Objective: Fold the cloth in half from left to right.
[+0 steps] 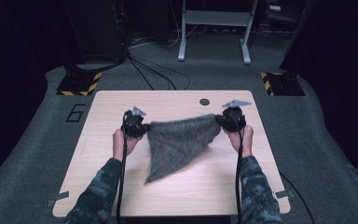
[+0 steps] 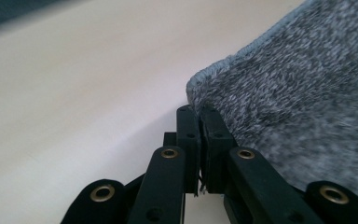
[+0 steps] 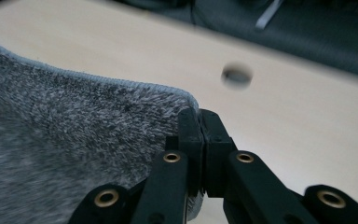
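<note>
A grey knitted cloth (image 1: 179, 140) hangs stretched between both grippers above the wooden table (image 1: 102, 154), its lower corner trailing down toward the table's front. My left gripper (image 1: 145, 127) is shut on the cloth's left top corner; in the left gripper view the jaws (image 2: 199, 112) pinch the hemmed edge of the cloth (image 2: 298, 93). My right gripper (image 1: 218, 119) is shut on the right top corner; in the right gripper view the closed jaws (image 3: 199, 114) clamp the cloth (image 3: 74, 135) at its corner.
A round hole (image 1: 204, 101) sits near the table's far edge, also seen as the blurred hole (image 3: 237, 75). Beyond the table lie floor cables (image 1: 154, 70), a metal frame's legs (image 1: 214, 32) and yellow-black striped bases (image 1: 79, 84).
</note>
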The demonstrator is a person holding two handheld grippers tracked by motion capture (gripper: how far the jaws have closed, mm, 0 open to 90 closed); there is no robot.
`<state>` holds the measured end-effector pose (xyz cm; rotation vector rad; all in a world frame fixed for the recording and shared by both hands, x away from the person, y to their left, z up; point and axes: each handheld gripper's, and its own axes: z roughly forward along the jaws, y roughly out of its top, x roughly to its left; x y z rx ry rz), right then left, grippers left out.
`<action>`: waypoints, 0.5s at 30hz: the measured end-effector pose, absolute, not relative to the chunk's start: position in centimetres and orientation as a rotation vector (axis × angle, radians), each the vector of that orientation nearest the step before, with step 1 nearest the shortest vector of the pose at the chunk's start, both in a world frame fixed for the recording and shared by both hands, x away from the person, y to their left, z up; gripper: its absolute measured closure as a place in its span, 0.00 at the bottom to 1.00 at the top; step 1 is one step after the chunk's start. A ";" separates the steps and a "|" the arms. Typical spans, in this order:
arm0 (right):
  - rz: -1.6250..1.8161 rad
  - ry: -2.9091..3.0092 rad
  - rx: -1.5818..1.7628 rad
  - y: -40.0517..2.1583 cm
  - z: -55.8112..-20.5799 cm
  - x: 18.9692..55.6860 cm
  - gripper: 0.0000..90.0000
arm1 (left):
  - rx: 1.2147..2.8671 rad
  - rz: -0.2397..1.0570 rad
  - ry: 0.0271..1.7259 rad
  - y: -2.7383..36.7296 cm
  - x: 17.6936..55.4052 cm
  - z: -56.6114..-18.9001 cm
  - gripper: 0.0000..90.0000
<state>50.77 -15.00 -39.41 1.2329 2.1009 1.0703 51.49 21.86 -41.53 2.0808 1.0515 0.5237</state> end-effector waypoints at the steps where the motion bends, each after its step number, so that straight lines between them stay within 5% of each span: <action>1: 1.096 2.044 1.186 -14.7 -36.7 51.0 0.99 | 2.075 0.550 1.036 22.0 51.7 -40.3 0.97; 7: 1.206 1.913 1.029 -14.4 -30.8 47.7 0.99 | 1.944 0.739 0.905 22.6 48.9 -33.1 0.97; 15: 1.209 1.987 0.988 -15.0 -36.5 42.4 0.98 | 2.026 0.671 0.828 22.8 42.5 -39.8 0.97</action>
